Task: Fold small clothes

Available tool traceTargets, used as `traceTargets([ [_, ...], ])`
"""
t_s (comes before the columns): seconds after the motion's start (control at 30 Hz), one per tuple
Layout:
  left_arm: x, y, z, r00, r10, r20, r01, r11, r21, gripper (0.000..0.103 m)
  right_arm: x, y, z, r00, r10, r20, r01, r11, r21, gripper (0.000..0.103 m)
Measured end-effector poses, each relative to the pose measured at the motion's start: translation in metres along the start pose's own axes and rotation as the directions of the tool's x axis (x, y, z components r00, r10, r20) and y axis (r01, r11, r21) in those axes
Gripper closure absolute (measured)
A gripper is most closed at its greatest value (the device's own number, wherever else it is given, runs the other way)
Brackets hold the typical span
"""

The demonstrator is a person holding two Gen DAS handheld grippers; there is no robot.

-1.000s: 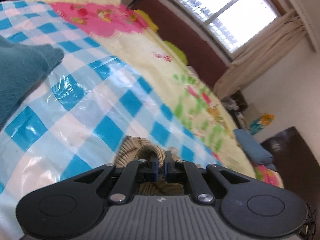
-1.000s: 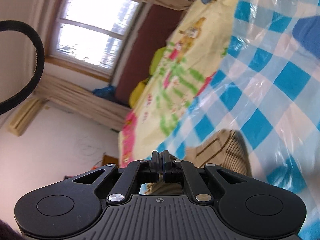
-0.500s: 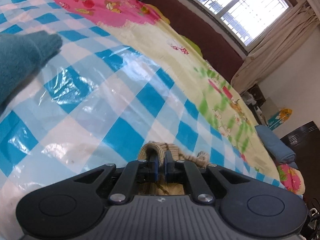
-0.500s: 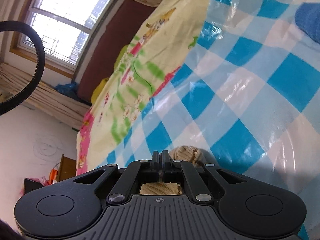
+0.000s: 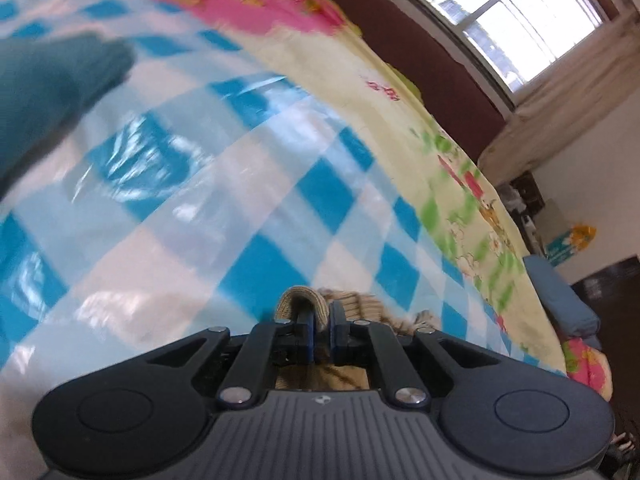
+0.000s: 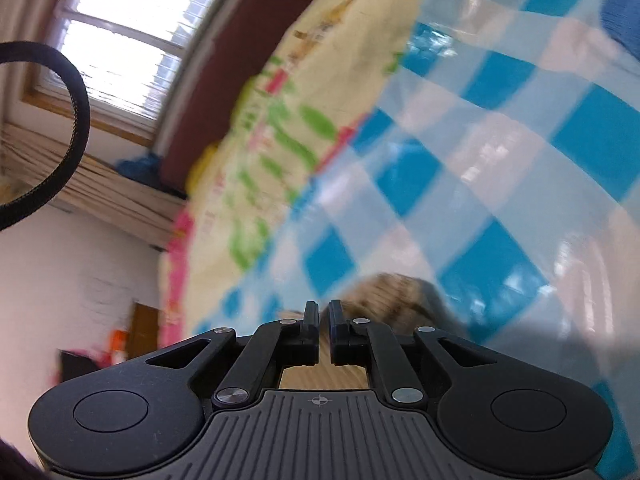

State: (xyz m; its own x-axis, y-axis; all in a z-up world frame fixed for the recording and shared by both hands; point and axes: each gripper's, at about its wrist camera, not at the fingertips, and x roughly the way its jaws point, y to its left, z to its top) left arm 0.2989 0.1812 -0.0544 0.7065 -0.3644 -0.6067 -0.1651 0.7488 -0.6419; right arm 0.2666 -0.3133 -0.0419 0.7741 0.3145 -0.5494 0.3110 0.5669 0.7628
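A small beige knitted garment with brown stripes (image 5: 360, 308) lies on the blue and white checked plastic sheet (image 5: 200, 208). My left gripper (image 5: 320, 330) is shut on a fold of it, the cloth bulging between and over the fingers. In the right wrist view the same garment (image 6: 392, 292) lies just beyond my right gripper (image 6: 324, 332), blurred. The right jaws stand a little apart with a narrow gap and hold nothing; beige cloth shows under them.
A teal garment (image 5: 48, 92) lies at the far left on the sheet, and also shows in the right wrist view (image 6: 624, 16). A yellow floral bedspread (image 5: 400, 92) lies beyond the sheet. A dark red headboard (image 5: 420, 60) and a window stand behind.
My right gripper has opened slightly and let go of the beige garment. My left gripper stays shut on it. Both views have shifted and are blurred by motion.
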Motion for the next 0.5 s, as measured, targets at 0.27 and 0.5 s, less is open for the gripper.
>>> traceTargets([
  [0.27,-0.047,-0.007,-0.003,0.991,0.032,0.130,-0.044,0.994,0.096,0.056,-0.050,0.024,-0.034,0.999,-0.048,-0.020,0.040,0.950,-0.309,0.074],
  [0.5,-0.094,-0.007,-0.050,0.999,0.009,0.050,-0.020,0.974,0.227,0.046,-0.087,-0.008,-0.074,0.992,-0.097,-0.078,0.071,0.957,-0.282,0.068],
])
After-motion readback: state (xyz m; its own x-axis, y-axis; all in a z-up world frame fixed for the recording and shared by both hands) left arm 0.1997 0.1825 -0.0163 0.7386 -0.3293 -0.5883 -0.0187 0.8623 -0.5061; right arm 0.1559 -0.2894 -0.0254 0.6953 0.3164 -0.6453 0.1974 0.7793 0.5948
